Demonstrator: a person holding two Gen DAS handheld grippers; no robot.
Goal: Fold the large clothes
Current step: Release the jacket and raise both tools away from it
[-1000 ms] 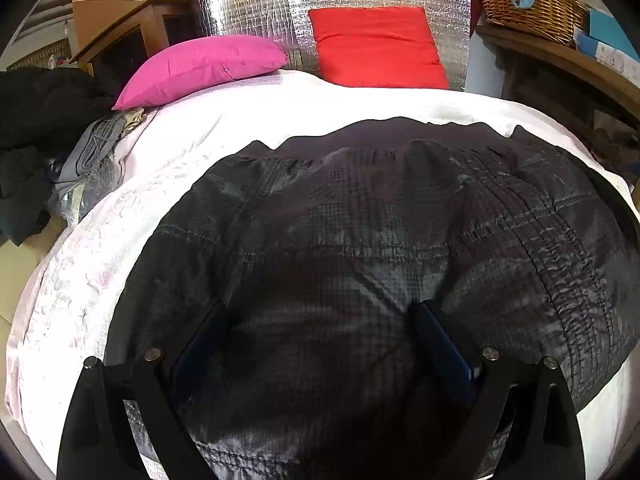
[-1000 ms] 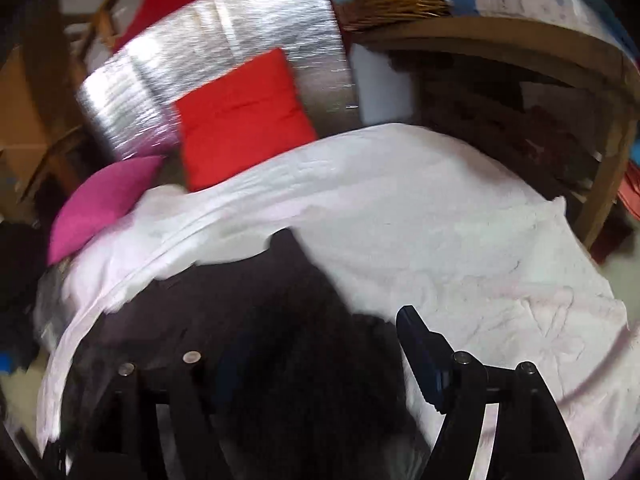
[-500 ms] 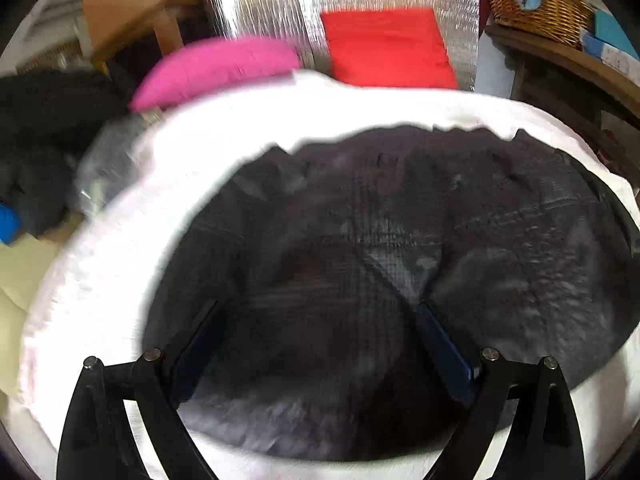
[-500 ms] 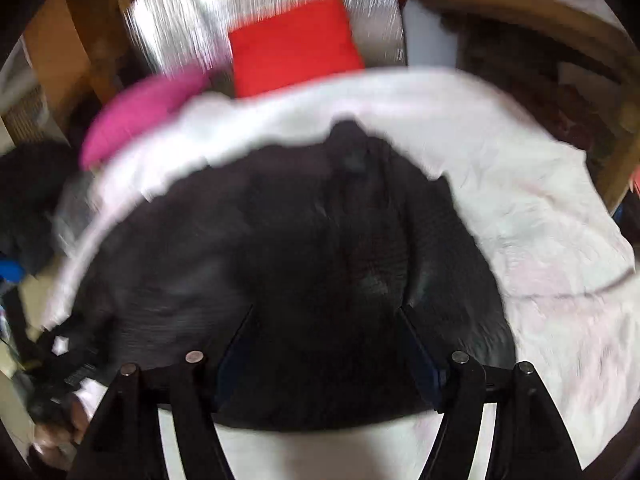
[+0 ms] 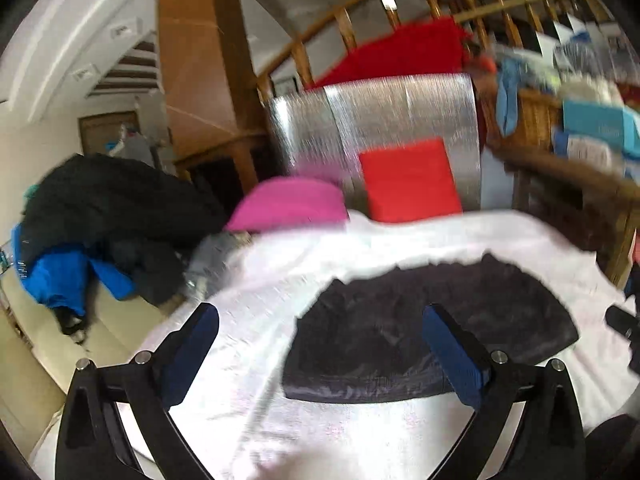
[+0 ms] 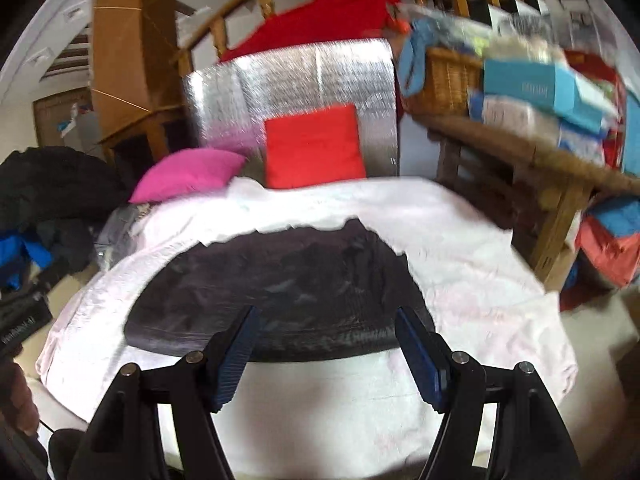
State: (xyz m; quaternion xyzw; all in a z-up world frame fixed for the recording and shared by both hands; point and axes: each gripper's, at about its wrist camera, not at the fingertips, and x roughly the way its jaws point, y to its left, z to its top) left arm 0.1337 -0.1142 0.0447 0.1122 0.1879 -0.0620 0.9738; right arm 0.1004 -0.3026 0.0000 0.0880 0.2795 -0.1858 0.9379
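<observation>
A dark quilted garment [image 5: 424, 328] lies folded flat on the white-sheeted bed [image 5: 400, 240]; it also shows in the right wrist view [image 6: 288, 288]. My left gripper [image 5: 320, 332] is open and empty, raised above the bed's near side, left of the garment's middle. My right gripper [image 6: 326, 328] is open and empty, raised above the garment's near edge. Neither touches the cloth.
A pink pillow [image 5: 288, 204] and a red pillow [image 5: 408, 180] lean on a silver panel [image 5: 380, 120] at the bed's head. A pile of dark and blue clothes [image 5: 92, 232] lies left. A wooden shelf [image 6: 520, 152] with a basket [image 6: 448, 76] stands right.
Both grippers have pulled back and up from the garment, so it looks smaller and farther. The views have tilted up toward the room.
</observation>
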